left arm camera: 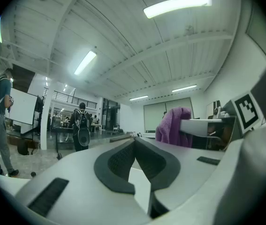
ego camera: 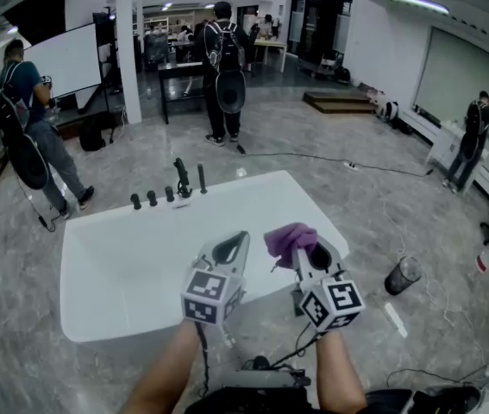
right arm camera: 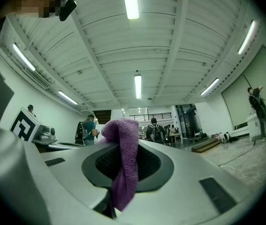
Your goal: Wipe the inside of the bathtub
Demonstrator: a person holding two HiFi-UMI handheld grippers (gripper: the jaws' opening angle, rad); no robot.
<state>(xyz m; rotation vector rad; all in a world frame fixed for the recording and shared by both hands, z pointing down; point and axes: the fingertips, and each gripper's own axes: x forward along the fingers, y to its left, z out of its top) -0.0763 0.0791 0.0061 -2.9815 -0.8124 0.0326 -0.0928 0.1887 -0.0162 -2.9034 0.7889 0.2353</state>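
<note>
Clamping purple cloth [ego camera: 289, 238], right tongs [ego camera: 306, 254] bear a square-marker cube [ego camera: 334, 304].

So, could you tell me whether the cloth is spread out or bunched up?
Bunched up: the cloth hangs as a narrow folded wad, pinched in the right tool.

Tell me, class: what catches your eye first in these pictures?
The purple cloth clamped in the right gripper, held up at the near edge of the big white bathtub. Next, the left gripper beside it, shut and empty, and the black taps on the tub's far edge.
</note>
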